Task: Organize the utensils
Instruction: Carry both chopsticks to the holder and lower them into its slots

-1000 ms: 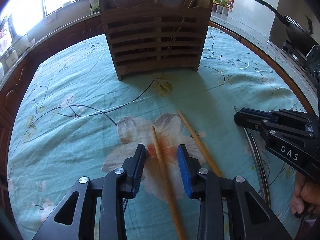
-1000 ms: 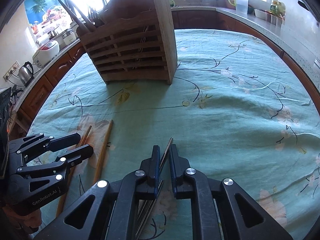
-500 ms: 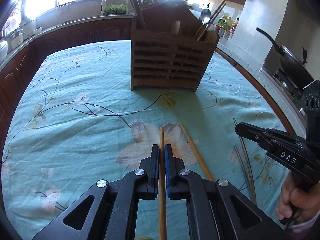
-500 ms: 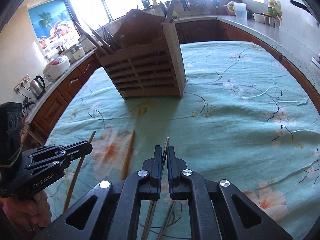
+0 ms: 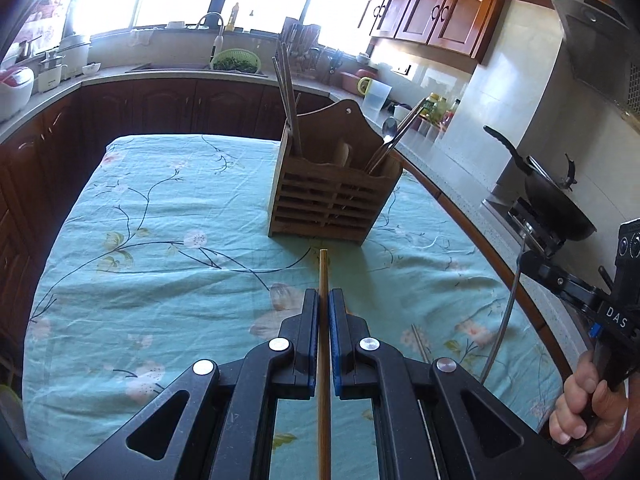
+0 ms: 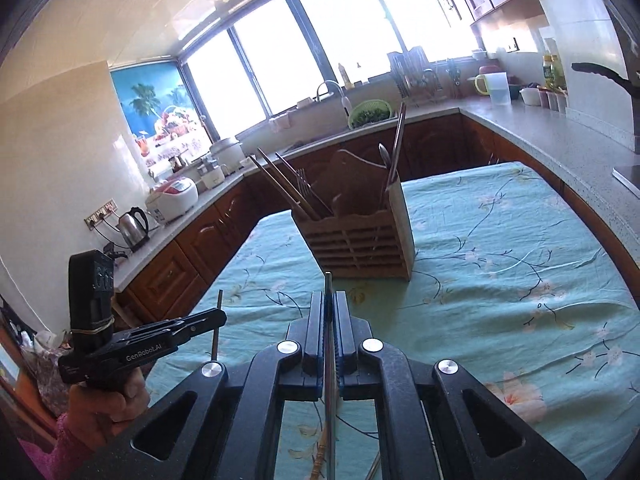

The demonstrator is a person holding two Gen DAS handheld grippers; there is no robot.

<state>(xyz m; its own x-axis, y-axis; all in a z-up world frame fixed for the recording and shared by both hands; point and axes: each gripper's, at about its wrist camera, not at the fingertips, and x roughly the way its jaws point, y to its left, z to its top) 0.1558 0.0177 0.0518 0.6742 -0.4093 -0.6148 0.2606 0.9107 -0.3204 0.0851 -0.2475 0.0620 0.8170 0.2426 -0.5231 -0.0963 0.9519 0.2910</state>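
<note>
My left gripper is shut on a wooden chopstick and holds it raised above the table, pointing at the wooden utensil holder. My right gripper is shut on a thin metal chopstick, also raised and pointing at the holder. The holder stands on the teal floral tablecloth and has chopsticks, a fork and a spoon in it. In the left wrist view the right gripper shows at the right with the metal chopstick. In the right wrist view the left gripper shows at the left.
Another metal chopstick and a wooden chopstick lie on the cloth under the grippers. A dark wok sits on the stove at the right. Kitchen counters with a kettle and a rice cooker ring the table.
Both grippers have lifted their chopsticks off the cloth and tilted up, so the holder now sits farther ahead. The left gripper shut on the wooden chopstick one second ago.
</note>
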